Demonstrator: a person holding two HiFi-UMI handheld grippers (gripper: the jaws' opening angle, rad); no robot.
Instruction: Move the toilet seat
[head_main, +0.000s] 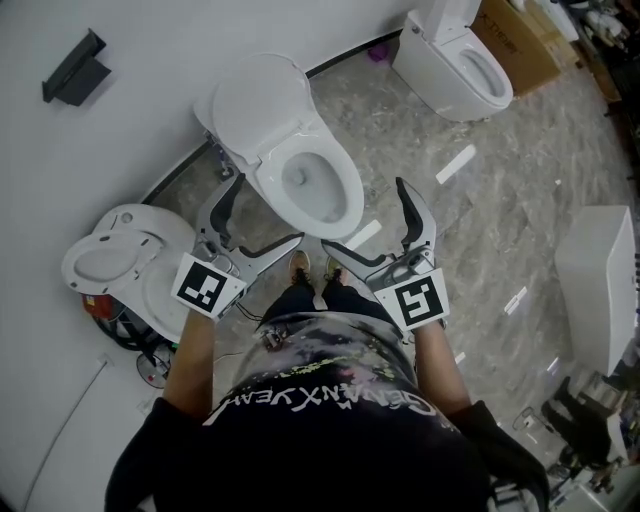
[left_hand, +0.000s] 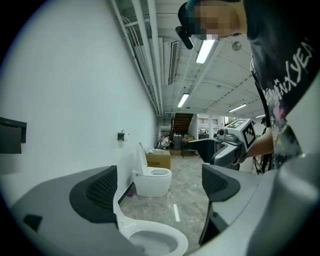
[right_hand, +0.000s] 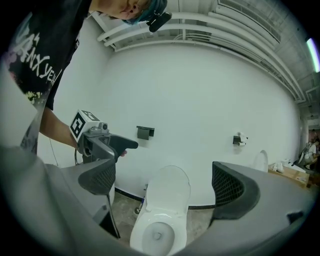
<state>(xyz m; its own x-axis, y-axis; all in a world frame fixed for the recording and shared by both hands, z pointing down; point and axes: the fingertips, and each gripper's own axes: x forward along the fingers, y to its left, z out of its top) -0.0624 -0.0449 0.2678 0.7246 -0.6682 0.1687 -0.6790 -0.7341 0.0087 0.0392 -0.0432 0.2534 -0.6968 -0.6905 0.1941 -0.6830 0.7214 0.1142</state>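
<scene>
A white toilet stands against the wall just ahead of me, its lid tipped up and back. I cannot tell whether the seat ring lies on the bowl or is up with the lid. My left gripper hangs open at the bowl's near left and my right gripper hangs open at its near right; neither touches the toilet. The right gripper view shows the raised lid and the bowl between its spread fingers, with the left gripper beside them. Low in the left gripper view is the bowl rim.
A second toilet stands close at the left, with cables on the floor by it. A third toilet and cardboard boxes are at the far right. A white unit stands at the right. A black holder hangs on the wall.
</scene>
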